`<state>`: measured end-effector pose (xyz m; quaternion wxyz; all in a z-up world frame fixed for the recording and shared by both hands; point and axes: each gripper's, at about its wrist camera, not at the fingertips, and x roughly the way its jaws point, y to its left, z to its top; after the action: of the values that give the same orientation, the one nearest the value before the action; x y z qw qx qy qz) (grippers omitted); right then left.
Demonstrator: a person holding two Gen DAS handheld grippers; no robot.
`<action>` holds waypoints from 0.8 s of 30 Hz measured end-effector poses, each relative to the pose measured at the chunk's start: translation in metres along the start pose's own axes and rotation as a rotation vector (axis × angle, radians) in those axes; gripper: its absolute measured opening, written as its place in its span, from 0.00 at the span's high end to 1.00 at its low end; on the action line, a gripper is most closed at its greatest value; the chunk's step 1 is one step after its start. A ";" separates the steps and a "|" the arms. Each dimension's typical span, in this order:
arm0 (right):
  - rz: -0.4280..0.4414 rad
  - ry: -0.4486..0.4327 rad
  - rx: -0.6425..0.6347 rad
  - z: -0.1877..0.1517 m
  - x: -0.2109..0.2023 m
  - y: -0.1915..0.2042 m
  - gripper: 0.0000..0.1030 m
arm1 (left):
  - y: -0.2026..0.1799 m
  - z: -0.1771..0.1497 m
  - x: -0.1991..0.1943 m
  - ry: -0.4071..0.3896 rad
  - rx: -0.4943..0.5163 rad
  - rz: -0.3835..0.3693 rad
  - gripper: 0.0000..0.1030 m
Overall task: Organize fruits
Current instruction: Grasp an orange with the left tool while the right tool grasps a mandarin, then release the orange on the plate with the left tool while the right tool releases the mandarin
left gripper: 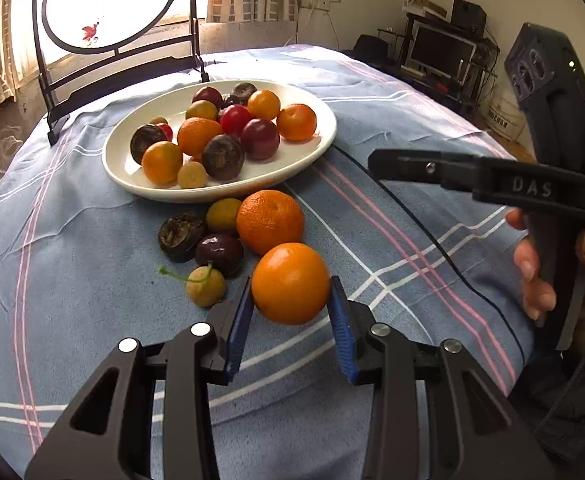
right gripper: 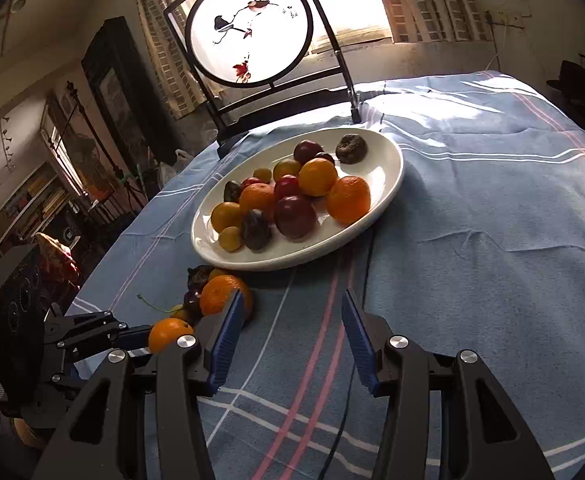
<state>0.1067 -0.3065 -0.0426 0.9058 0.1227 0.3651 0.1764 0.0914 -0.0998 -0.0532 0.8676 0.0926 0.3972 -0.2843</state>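
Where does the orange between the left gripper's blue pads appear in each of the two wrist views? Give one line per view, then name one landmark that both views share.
Left wrist view: the orange sits low in the middle, gripped between the left gripper's blue pads.
Right wrist view: the same orange sits low on the left, partly hidden behind the right gripper's left finger.
Shared landmark: the white oval plate of fruit.

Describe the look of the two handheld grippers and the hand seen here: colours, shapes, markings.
Both the left gripper and the right gripper have black angular linkage arms with silver round pivot bolts and ribbed blue pads. Seen from the left wrist camera, the right gripper's black finger bears raised letters "DAS", and its dark grey handle body carries round dial-like recesses. The hand on the handle wears no glove; a dark sleeve shows below.
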 end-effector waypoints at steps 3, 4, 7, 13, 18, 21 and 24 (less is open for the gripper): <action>0.037 0.058 -0.065 0.000 0.016 0.024 0.51 | 0.010 -0.009 -0.019 -0.026 -0.034 -0.012 0.65; 0.040 0.077 -0.090 0.000 0.021 0.032 0.51 | 0.013 -0.011 -0.025 -0.031 -0.042 -0.013 0.65; 0.001 0.114 -0.162 0.003 0.040 0.054 0.51 | 0.021 -0.018 -0.039 -0.040 -0.056 -0.003 0.65; -0.037 0.196 -0.162 0.009 0.071 0.065 0.51 | 0.035 -0.028 -0.051 -0.053 -0.089 0.001 0.65; -0.013 0.126 -0.131 0.007 0.050 0.060 0.58 | 0.044 -0.031 -0.051 -0.062 -0.116 -0.006 0.65; 0.019 0.058 -0.088 0.009 0.020 0.048 0.58 | 0.047 -0.028 -0.055 -0.079 -0.121 -0.016 0.65; -0.002 -0.030 -0.050 0.024 -0.005 0.028 0.58 | 0.049 -0.012 -0.057 -0.101 -0.116 -0.018 0.64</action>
<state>0.1136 -0.2852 -0.0123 0.9142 0.1025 0.3470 0.1827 0.0819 -0.0308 -0.0216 0.8879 0.0240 0.3694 -0.2731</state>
